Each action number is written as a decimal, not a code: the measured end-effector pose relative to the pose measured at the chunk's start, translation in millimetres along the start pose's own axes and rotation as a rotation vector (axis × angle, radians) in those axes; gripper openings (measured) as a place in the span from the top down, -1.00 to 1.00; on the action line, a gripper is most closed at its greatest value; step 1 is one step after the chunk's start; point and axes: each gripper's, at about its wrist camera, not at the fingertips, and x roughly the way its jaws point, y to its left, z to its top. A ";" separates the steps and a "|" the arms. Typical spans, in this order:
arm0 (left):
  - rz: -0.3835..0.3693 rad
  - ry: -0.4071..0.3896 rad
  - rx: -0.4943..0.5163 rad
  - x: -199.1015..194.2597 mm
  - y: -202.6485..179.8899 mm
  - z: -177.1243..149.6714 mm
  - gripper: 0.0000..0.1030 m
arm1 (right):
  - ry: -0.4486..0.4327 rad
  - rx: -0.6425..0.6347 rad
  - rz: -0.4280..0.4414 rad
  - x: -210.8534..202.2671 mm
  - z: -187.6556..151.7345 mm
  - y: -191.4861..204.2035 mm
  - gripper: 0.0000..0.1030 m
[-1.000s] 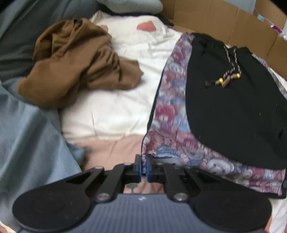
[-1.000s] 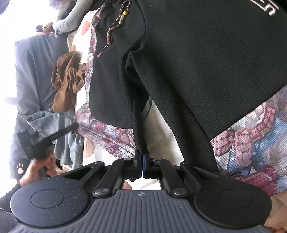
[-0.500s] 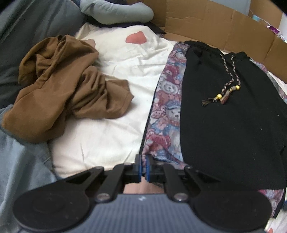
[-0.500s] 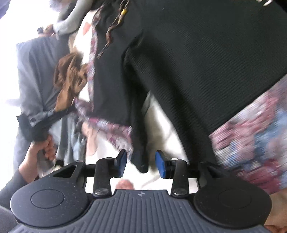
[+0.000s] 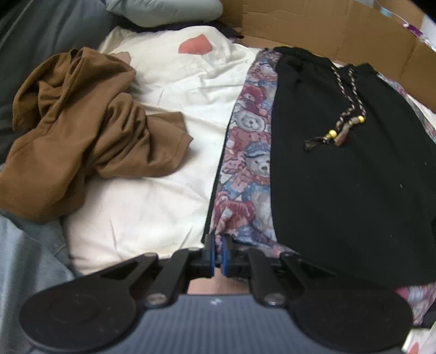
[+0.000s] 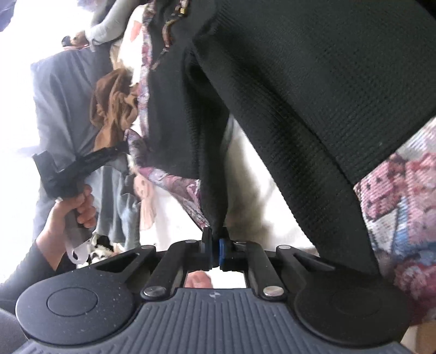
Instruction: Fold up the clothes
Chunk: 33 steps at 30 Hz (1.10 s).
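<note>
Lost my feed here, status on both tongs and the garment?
Left tongs shut on teddy-print fabric edge. Right tongs shut on black shorts hem. Brown shirt crumpled alongside, not touching.

Background stuff: flattened cardboard (image 5: 313,24) runs along the far side, a pale grey-blue pillow (image 5: 163,11) sits up top, and a cream sheet (image 5: 163,152) covers the bed.

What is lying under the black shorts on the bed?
Under the black shorts lies a teddy-bear patterned cloth; it shows along their left edge and near corner. Under that is a cream sheet. The part of the cloth beneath the shorts is covered.
</note>
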 end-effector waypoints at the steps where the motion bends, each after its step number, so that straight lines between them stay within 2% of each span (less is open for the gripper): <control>1: -0.002 0.004 0.001 -4.0 1.6 0.3 0.90 | 0.006 -0.004 0.008 -3.2 0.9 2.1 0.97; 8: 0.002 0.058 0.002 -31.5 10.0 -9.7 0.90 | 0.048 -0.057 0.029 -22.5 8.7 22.4 0.98; 13: 0.019 0.129 -0.024 -28.5 17.1 -38.4 0.90 | 0.081 -0.074 -0.027 -22.0 10.4 24.0 0.98; 18: 0.045 0.153 -0.043 -12.7 18.2 -64.6 0.90 | 0.127 -0.074 -0.110 -5.5 2.6 16.6 0.97; 22: 0.061 0.145 -0.028 -7.5 15.9 -70.3 0.90 | 0.110 -0.077 -0.136 -5.6 2.6 17.8 0.81; 23: 0.068 0.142 -0.020 -7.4 15.8 -70.5 0.90 | 0.100 -0.084 -0.144 -8.1 3.5 18.3 0.71; 24: 0.075 0.137 -0.017 -7.9 16.7 -69.6 0.90 | 0.083 -0.083 -0.146 -10.8 5.4 17.6 0.43; 25: 0.078 0.134 -0.022 -7.8 18.8 -69.0 0.90 | 0.065 -0.081 -0.147 -13.6 7.3 16.8 0.30; 28: 0.083 0.133 -0.028 -5.9 22.1 -68.1 0.90 | 0.033 -0.057 -0.119 -17.1 12.6 11.5 0.30; 31: 0.086 0.134 -0.013 -3.5 22.2 -67.8 0.90 | 0.040 -0.028 -0.087 -8.5 13.2 5.7 0.30; 32: 0.088 0.134 -0.007 -2.6 22.8 -67.5 0.90 | 0.041 -0.023 -0.076 -3.7 12.8 4.9 0.32; 33: 0.091 0.133 -0.007 -2.9 23.8 -67.1 0.90 | 0.041 -0.009 -0.067 1.8 12.2 2.8 0.43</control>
